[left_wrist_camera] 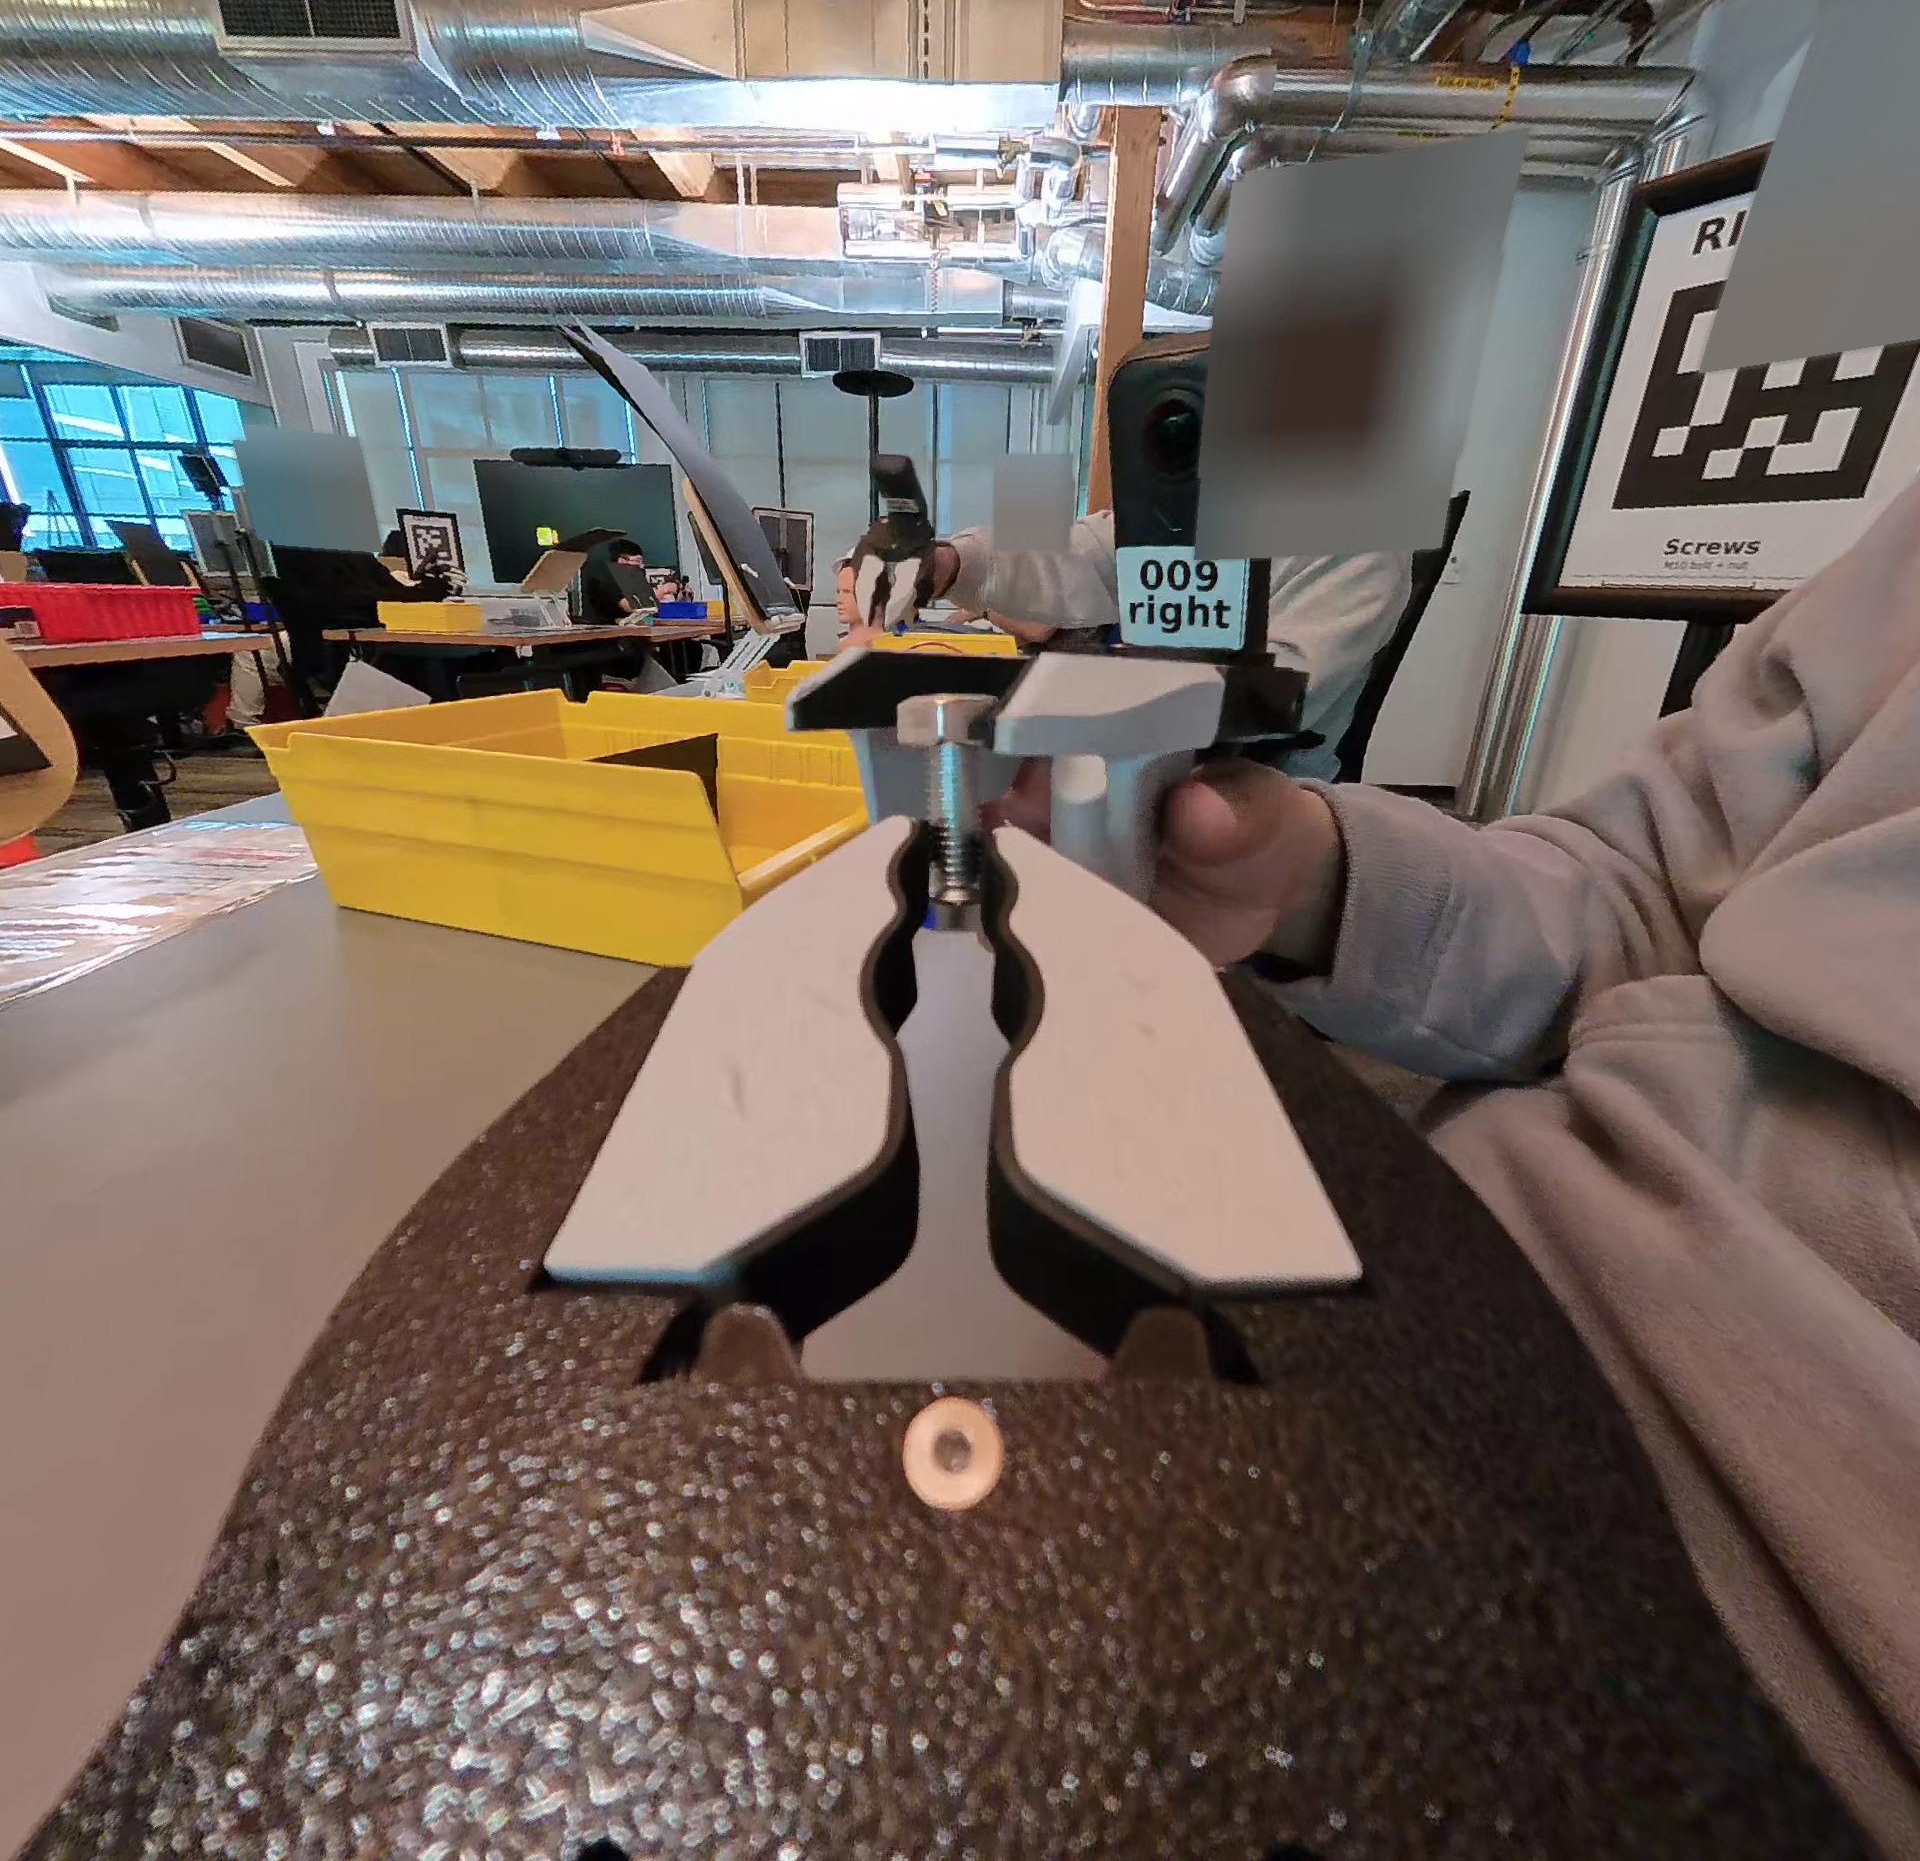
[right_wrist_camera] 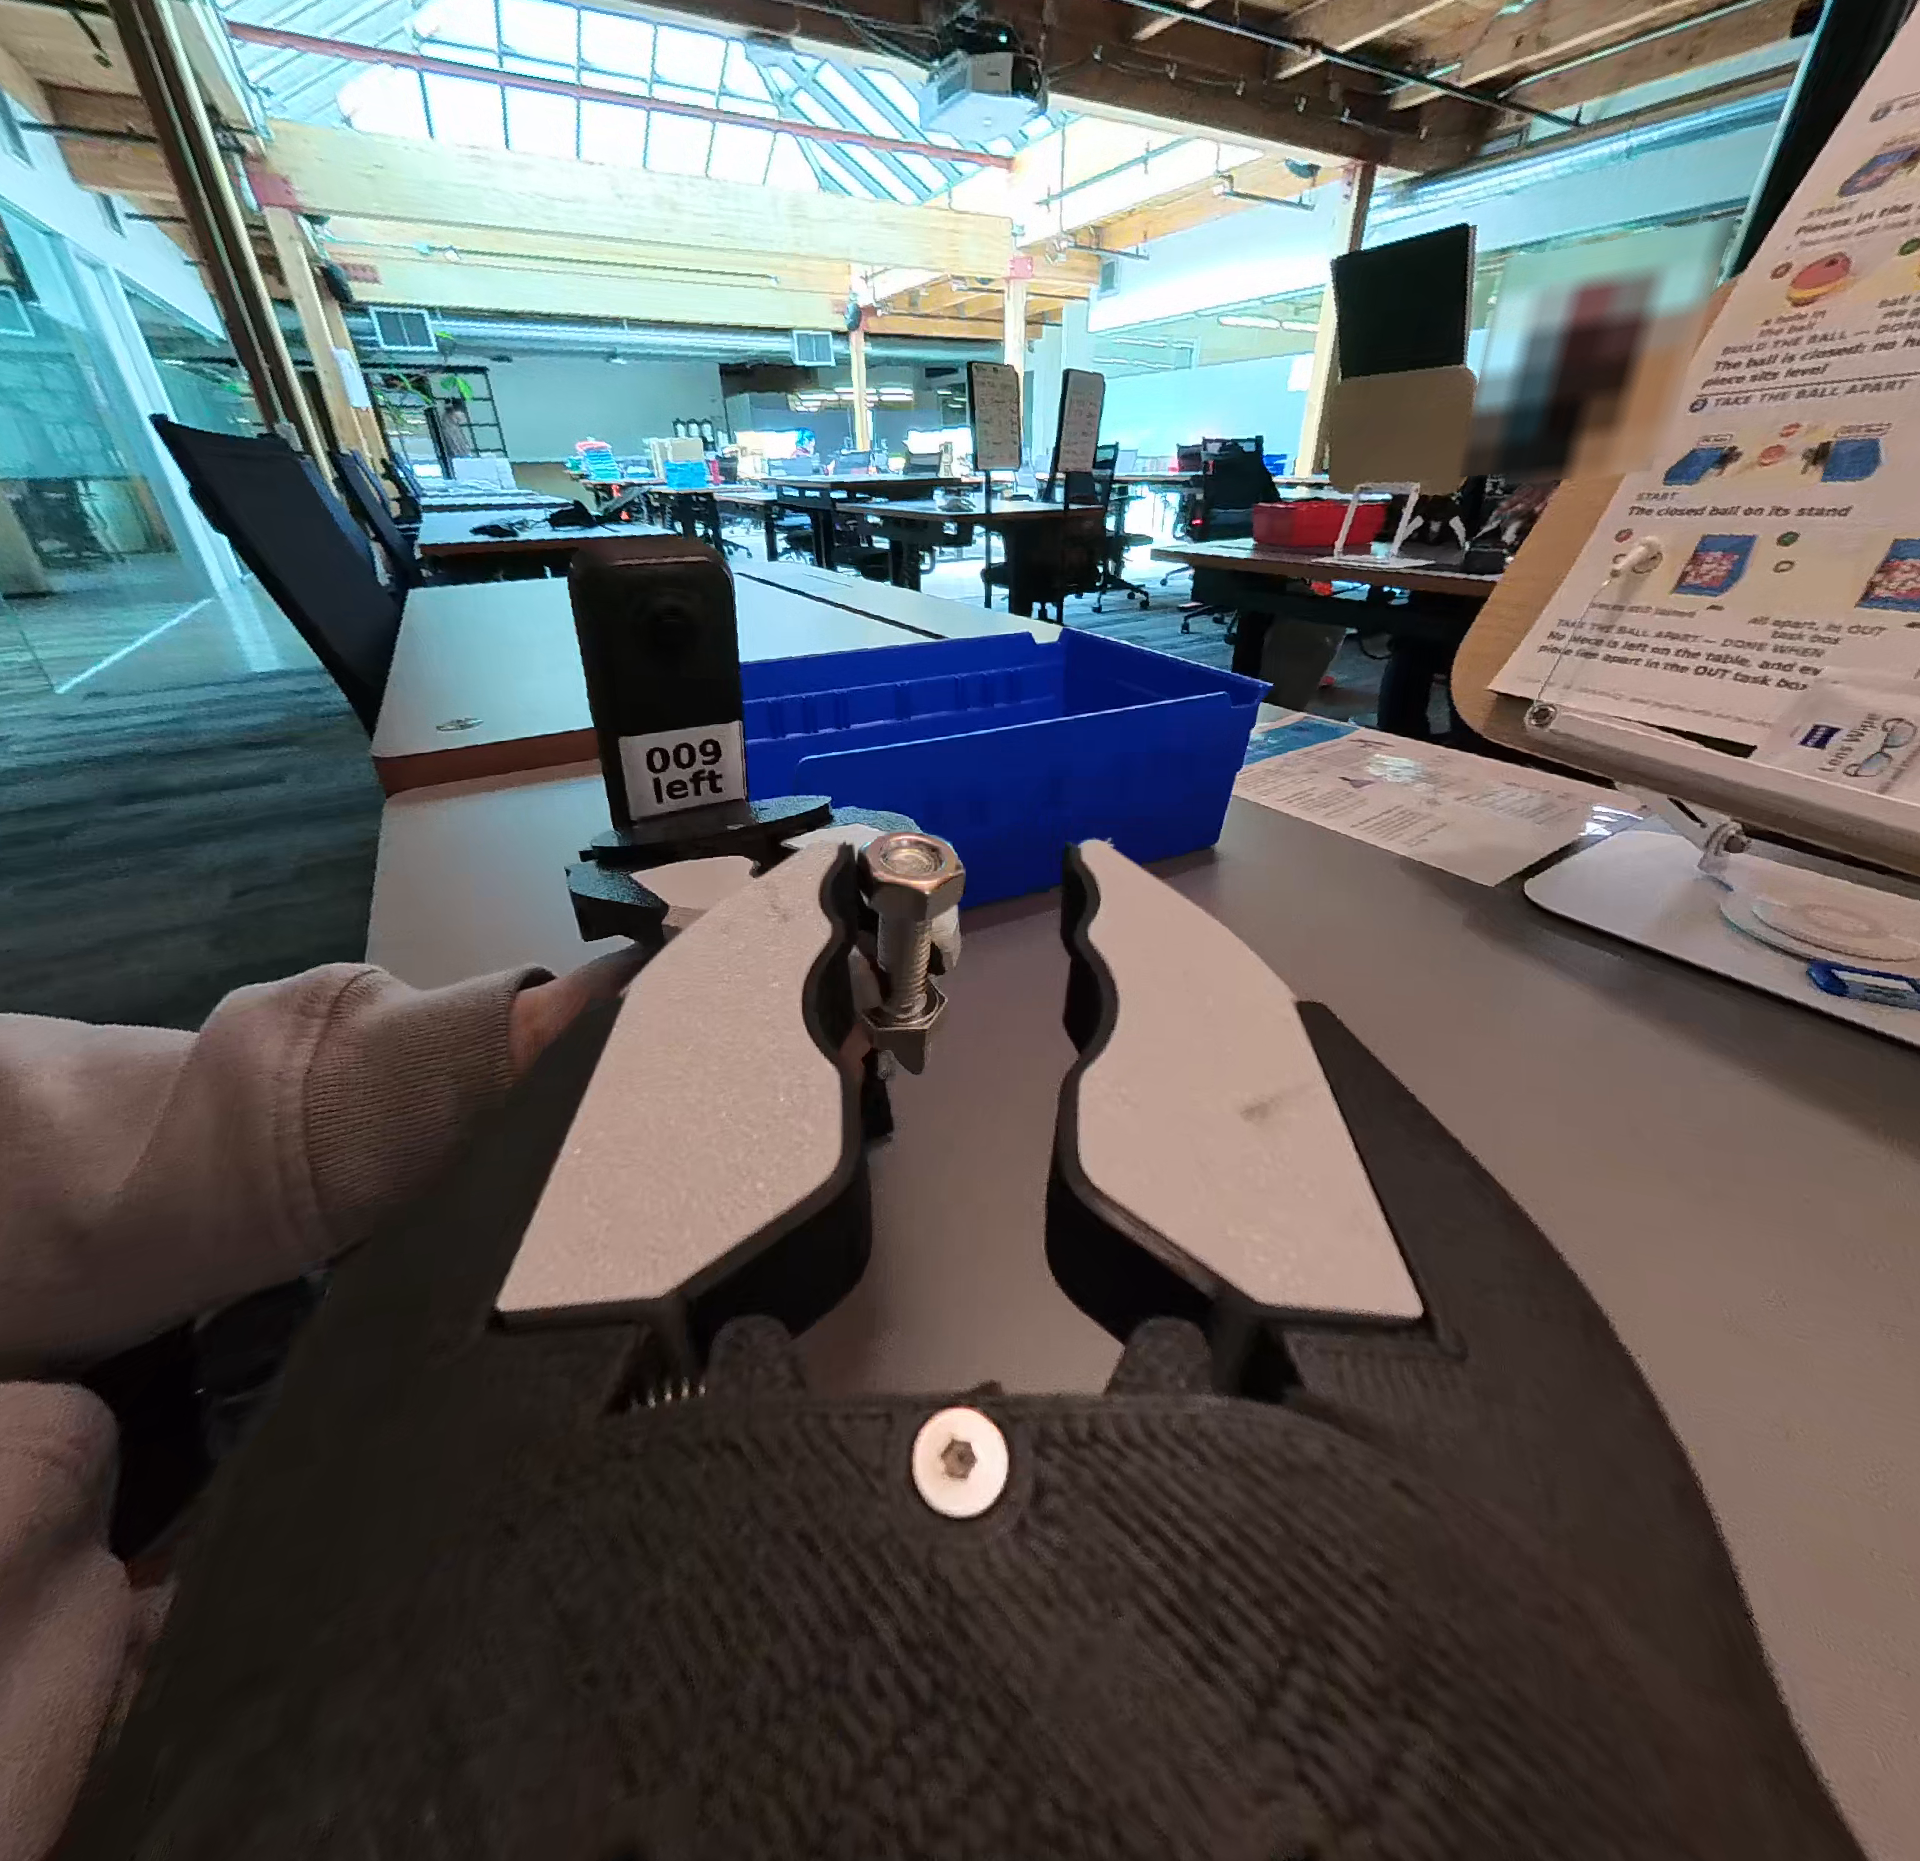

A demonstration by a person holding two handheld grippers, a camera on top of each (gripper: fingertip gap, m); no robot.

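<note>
The left gripper (left_wrist_camera: 951, 876) has its jaws clenched on the nut end of an upright bolt (right_wrist_camera: 906, 938) above the grey table (left_wrist_camera: 312, 1032). The right gripper (right_wrist_camera: 961, 907) stands released, its jaws wide around the bolt head, the left pad beside it. The yellow bin (left_wrist_camera: 499, 814) and blue bin (right_wrist_camera: 1039, 762) stand near, with open table between.

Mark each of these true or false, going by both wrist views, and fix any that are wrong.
1. The left tool is clamped on the lower end of a silver bolt. True.
2. The right tool has both fingers pressed on the bolt's head. False: its fingers stand apart, and the right finger is clear of the bolt.
3. A nut sits on the bolt's thread. True.
4. The bin behind the bolt in the right wrist view is red. False: the bin is blue.
5. A yellow bin stands on the table. True.
</note>
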